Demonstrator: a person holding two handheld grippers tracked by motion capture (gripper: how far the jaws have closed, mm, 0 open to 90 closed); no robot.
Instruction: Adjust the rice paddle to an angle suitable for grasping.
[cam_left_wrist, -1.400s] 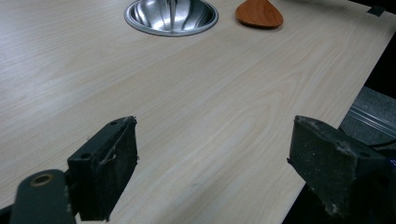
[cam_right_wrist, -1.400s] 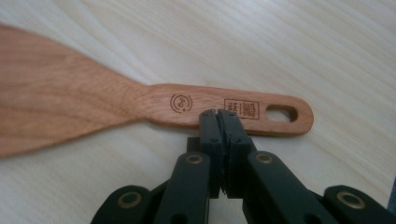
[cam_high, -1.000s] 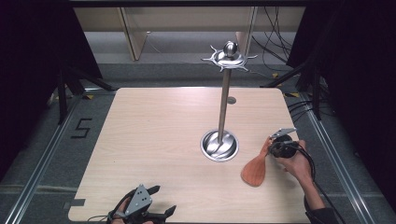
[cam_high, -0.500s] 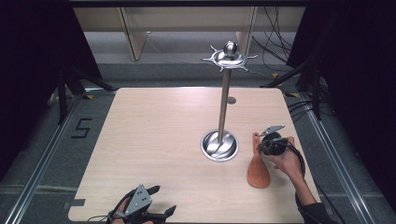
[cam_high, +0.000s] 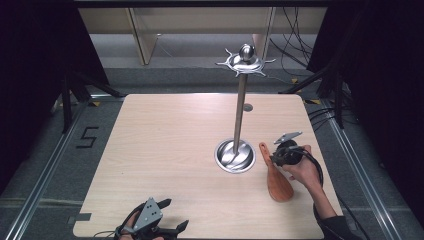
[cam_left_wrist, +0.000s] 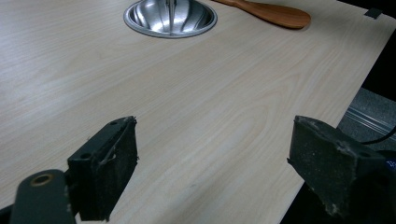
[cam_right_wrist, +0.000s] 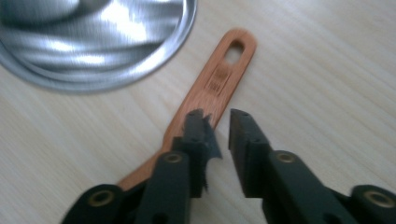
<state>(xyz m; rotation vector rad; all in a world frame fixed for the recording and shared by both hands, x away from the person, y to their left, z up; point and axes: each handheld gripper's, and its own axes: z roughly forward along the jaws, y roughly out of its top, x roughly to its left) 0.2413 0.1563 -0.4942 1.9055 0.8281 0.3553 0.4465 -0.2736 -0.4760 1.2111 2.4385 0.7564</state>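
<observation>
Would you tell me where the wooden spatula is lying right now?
In the high view the wooden spatula lies flat on the table's right side, just right of the metal stand's round base, beside the right claw.

The wooden spatula (cam_high: 276, 175) lies flat on the table, just to the right of the round metal base of the stand. It is reddish-brown, with a wide rounded blade that points toward the person and a slim handle that points away. The handle end (cam_right_wrist: 236, 46) has a long hole.
</observation>
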